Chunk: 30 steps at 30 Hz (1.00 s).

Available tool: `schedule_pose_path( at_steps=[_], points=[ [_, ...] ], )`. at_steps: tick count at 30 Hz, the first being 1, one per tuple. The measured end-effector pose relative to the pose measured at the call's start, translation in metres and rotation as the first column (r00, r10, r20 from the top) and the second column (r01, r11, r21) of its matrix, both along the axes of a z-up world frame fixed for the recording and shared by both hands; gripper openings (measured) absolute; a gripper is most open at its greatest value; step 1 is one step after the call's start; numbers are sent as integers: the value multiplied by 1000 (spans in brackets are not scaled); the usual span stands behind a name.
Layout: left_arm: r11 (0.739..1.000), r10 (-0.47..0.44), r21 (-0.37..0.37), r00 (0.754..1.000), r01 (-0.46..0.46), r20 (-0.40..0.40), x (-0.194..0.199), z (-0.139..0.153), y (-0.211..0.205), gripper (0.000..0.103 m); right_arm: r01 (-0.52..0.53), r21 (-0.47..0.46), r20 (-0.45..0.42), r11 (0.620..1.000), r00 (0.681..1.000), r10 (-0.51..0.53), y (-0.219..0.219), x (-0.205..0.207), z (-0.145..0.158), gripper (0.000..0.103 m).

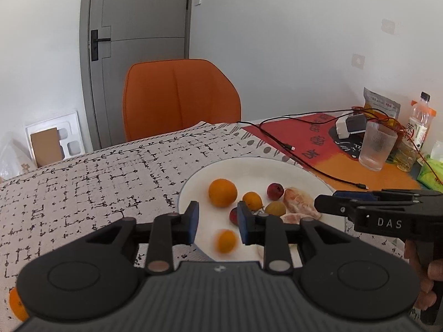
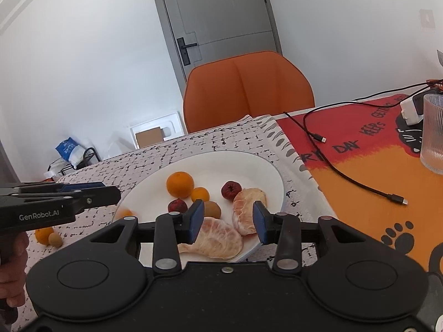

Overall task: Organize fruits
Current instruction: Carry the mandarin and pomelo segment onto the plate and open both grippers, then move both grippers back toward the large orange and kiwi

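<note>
- Left gripper (image 1: 218, 220): blue pads parted, nothing held; small blurred orange (image 1: 226, 241) between fingers, on white plate (image 1: 282, 169).
- Right gripper (image 2: 229, 218): spread wide, empty; peeled, veined segments (image 2: 247, 210) between pads.

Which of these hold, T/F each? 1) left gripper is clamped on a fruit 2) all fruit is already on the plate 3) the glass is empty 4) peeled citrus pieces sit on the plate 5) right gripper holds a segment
1) Left gripper clamps a fruit: false. Its jaws stand apart over the round white ceramic plate; a blurred small orange fruit shows between them, untouched.
2) All fruit is plated: false. A small orange citrus and a round tan fruit lie on the patterned tablecloth.
3) The ribbed clear glass is empty: true.
4) Peeled pinkish citrus pieces on the plate: true.
5) Right gripper holds a segment: false. It is open.
</note>
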<state>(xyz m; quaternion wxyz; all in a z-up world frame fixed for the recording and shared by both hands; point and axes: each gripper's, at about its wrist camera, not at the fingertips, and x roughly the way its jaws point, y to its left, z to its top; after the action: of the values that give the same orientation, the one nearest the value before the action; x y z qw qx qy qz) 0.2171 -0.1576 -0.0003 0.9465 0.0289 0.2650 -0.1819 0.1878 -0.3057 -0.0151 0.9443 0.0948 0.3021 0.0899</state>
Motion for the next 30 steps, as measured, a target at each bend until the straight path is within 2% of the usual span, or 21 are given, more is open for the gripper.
schedule_pose_path(
  at_steps=[2,4,8,10,13,16,20,30],
  points=[
    [1000,-1,3,1000,1,-9,-2,0,1,41,-3,3,1,1000,1000,3,0,-1,1,43],
    [1000,17,3,1000,-17,-13,-4,0,6,57,-8,7,2,1000,1000,8,2,-2,1,45],
    [999,53,6,999,-52,-9,-10,1,19,65,-16,12,2,1000,1000,16,8,-3,1,53],
    [997,78,10,997,-78,-18,-12,2,26,75,-24,16,0,1000,1000,24,12,-4,0,55],
    [994,111,6,994,-111,-9,-17,3,38,82,-35,21,3,999,999,35,18,-5,0,67],
    [990,140,-11,990,-140,-10,-23,5,52,83,-47,30,11,998,999,47,24,-7,1,80],
    [983,174,-55,985,-174,-5,-30,5,72,83,-66,42,16,997,998,65,32,-8,3,81],
    [965,255,-71,967,-253,20,-50,9,110,83,-124,47,23,991,992,123,59,-13,5,85]
  ],
)
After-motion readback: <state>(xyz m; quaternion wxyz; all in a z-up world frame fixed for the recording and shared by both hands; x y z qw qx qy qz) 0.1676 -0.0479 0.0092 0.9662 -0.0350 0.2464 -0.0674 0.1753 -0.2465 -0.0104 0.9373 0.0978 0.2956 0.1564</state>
